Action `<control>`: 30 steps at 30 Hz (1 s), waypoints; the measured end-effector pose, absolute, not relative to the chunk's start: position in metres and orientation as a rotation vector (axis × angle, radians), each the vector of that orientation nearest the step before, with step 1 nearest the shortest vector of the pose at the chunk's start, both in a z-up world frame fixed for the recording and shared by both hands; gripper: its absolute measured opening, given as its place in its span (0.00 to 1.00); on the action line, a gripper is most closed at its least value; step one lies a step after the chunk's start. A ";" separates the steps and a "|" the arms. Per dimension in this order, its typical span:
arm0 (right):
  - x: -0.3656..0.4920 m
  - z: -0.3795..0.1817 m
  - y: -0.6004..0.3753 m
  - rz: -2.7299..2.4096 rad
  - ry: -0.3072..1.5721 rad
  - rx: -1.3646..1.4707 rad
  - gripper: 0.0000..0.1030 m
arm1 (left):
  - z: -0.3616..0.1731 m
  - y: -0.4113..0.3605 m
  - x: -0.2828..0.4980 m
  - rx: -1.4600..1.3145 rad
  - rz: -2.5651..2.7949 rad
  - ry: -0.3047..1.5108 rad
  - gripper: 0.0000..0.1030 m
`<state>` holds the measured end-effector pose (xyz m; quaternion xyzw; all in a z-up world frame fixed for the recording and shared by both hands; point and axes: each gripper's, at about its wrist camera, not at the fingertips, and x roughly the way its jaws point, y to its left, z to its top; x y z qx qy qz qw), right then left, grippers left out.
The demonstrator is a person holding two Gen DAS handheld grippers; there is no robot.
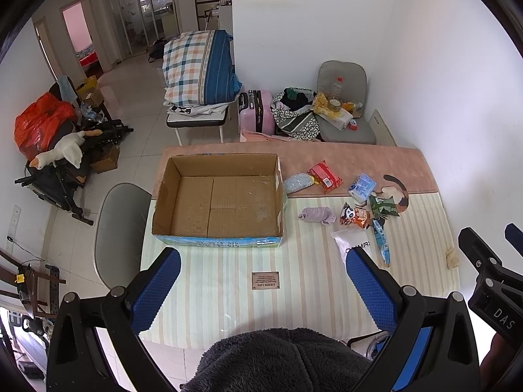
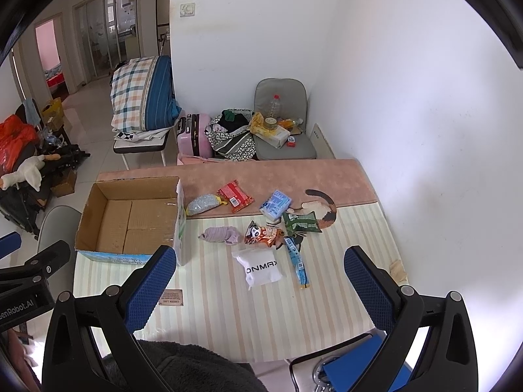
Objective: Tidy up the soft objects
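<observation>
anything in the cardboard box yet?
Nothing visible inside the cardboard box: the left wrist view shows a bare corrugated floor with its flap seams. The near wall hides a thin strip along the floor's front edge, so that strip can't be checked.

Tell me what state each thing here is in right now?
Brown cardboard box: open-topped, empty.
Lilac rolled cloth: bunched on the table, beside the box.
White soft pouch: flat on the table.
Left gripper: open, holding nothing.
Right gripper: open, holding nothing.
</observation>
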<state>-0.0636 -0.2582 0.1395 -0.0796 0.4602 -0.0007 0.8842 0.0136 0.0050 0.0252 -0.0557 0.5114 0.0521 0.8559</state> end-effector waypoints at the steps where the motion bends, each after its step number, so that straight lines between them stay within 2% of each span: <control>1: -0.063 0.140 -0.258 -0.002 0.957 -0.166 1.00 | 0.025 0.005 0.014 -0.117 0.111 1.073 1.00; 21: -0.054 0.132 -0.254 0.004 0.962 -0.128 1.00 | 0.018 0.015 0.027 -0.101 0.105 1.071 1.00; 26: -0.023 0.110 -0.281 -0.029 1.005 -0.051 1.00 | -0.014 0.009 0.070 -0.107 0.095 1.094 1.00; 30: 0.017 0.067 -0.316 -0.096 1.091 -0.002 1.00 | -0.064 -0.017 0.121 -0.054 0.043 1.204 1.00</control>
